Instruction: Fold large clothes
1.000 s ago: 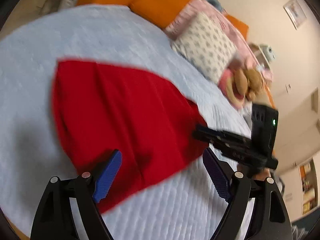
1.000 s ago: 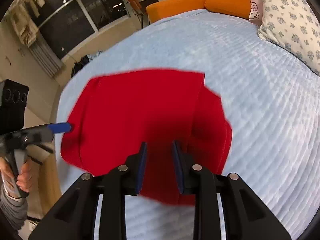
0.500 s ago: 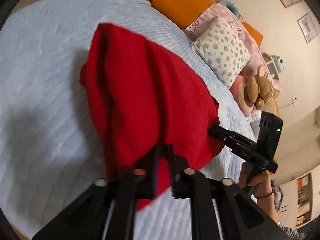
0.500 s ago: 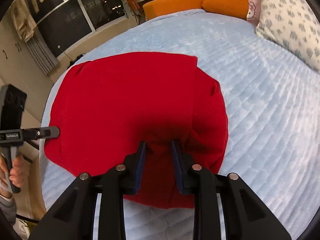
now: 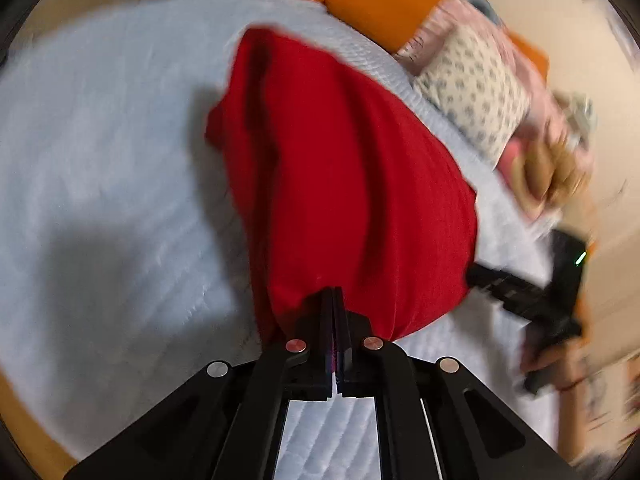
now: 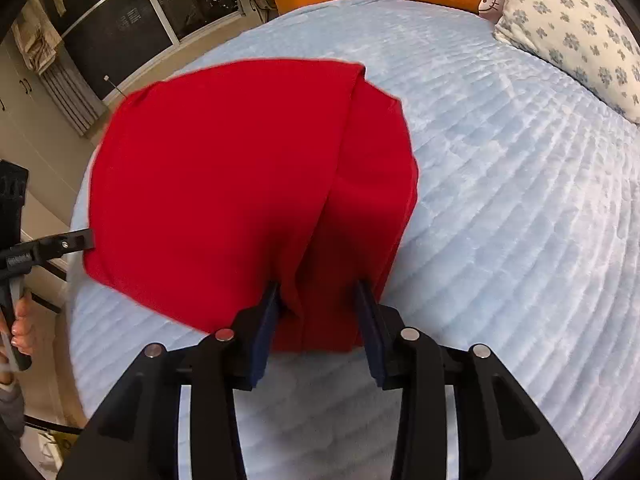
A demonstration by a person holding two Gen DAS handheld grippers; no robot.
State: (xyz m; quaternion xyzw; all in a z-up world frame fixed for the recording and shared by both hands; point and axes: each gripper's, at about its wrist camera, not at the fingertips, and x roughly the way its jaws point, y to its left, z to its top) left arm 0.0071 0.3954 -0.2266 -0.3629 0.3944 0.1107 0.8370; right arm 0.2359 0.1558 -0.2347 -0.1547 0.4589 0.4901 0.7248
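Pale blue bedspread (image 6: 520, 200) is carrying a red garment (image 6: 224, 184), the left gripper (image 5: 333, 300) pinching its near edge, the right gripper (image 6: 318, 300) opening, cloth between its parted jaws.

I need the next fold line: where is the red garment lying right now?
The red garment lies on the light blue bedspread, left of the flowered pillow in the right wrist view, its near edge at both claws.

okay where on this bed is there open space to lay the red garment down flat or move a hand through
The light blue quilt lies bare between the red garment and the floral pillow, and on its other side toward the bed's edge. Crowded: the head end, with orange cushions, the pillow and a plush toy.
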